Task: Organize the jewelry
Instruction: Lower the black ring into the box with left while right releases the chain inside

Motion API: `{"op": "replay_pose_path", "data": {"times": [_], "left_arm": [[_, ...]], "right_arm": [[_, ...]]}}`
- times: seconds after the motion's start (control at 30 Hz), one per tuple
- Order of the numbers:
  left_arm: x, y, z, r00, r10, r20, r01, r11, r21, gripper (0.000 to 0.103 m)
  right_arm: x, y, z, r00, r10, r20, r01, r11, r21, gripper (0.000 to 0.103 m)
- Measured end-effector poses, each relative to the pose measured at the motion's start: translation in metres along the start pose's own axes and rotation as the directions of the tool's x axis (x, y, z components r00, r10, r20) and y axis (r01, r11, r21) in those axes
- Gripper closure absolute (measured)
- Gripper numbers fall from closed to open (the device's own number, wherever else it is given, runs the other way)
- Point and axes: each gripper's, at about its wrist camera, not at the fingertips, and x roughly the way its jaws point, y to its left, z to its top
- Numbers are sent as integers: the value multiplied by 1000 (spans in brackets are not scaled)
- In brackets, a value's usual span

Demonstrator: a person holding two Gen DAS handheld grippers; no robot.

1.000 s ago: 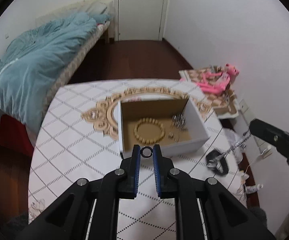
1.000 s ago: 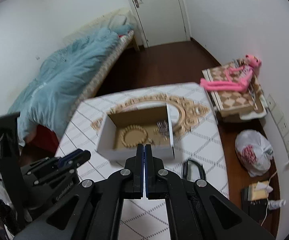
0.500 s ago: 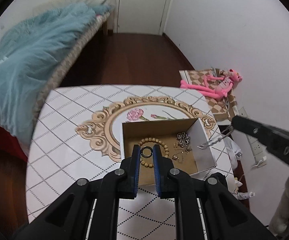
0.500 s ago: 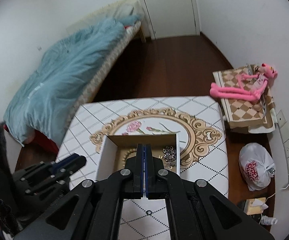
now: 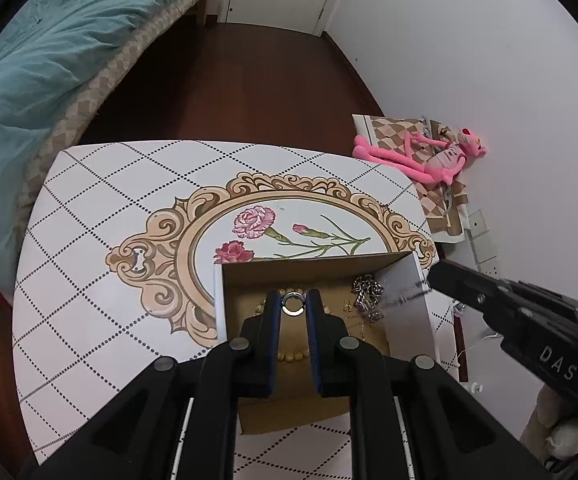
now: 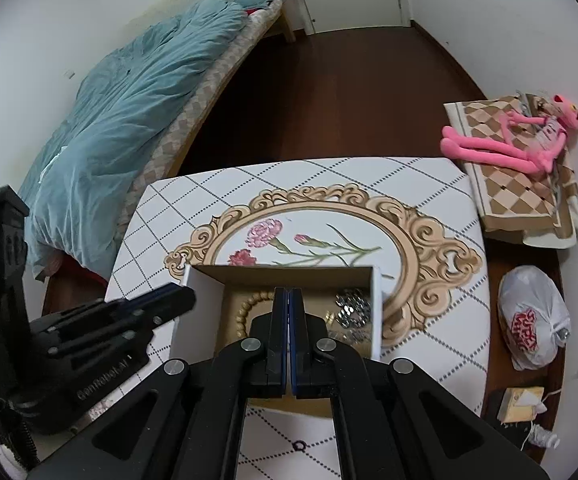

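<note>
Left wrist view, left gripper [image 5: 293, 305] fingers [image 5: 271, 312] pinching ring [image 5: 292, 304], above cardboard box [image 5: 403, 300]

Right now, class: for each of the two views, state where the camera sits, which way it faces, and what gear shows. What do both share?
Left wrist: sits behind the left gripper, facing steeply down into the box; it pinches a ring; the right gripper shows.
Right wrist: behind the shut right gripper, facing down over the box; the left gripper shows.
Shared: box, table, bed.

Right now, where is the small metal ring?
In the left wrist view, the ring is pinched between the left gripper fingertips, above the open cardboard box, over the bead bracelet.
</note>
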Motion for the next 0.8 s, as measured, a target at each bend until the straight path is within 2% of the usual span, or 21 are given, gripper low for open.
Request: {"op": "replay_pose_path", "data": {"times": [0.13,0.2,0.27,0.33,0.37,0.4,0.43,0.47,0.6,0.63,0.67,0.7,0.73,0.77,0.8], "left_arm": [[5,5,6,999,-35,-21,34,999,-35,92],[8,7,10,998,-38,-43,35,998,-60,92],[10,10,13,998,-28,-58,23,996,-82,91],[6,12,16,999,8,-48,-12,997,-75,83],[4,14,16,999,21,-39,-24,997,-74,66],[0,16,17,999,27,-26,-29,997,-77,42],[-3,18,18,999,44,-16,-45,996,-81,34],[-6,21,18,998,60,-4,-60,995,-84,30],[-13,27,15,992,128,16,-127,988,-83,30],[-14,28,12,988,151,20,-149,985,-82,29],[-14,28,10,985,172,22,-169,982,-77,20],[-14,27,6,980,196,26,-194,979,-69,6],[-15,27,2,974,222,33,-220,974,-58,1],[-16,25,-2,969,243,42,-241,969,-50,0],[-16,24,-9,963,266,52,-264,964,-41,0]], "right_arm": [[13,-2,16,998,24,-49,-24,1000,15,102],[26,-9,22,993,52,-107,-47,998,51,102],[37,-20,26,985,72,-155,-56,993,101,102],[41,-28,25,983,65,-169,-44,991,124,99],[41,-32,24,984,62,-168,-40,990,132,92],[39,-35,23,985,58,-163,-36,990,136,86],[37,-37,22,986,52,-158,-31,990,135,71],[35,-38,20,987,44,-152,-23,991,132,60],[21,-37,12,992,-19,-128,30,996,85,43],[19,-36,10,992,-31,-122,40,996,74,36],[16,-34,6,991,-61,-115,67,996,57,28],[14,-32,2,988,-110,-108,114,993,33,25],[12,-30,-1,985,-142,-100,144,990,14,18],[10,-27,-7,978,-187,-90,187,982,-8,11],[9,-25,-11,971,-222,-83,221,975,-20,9]]}}
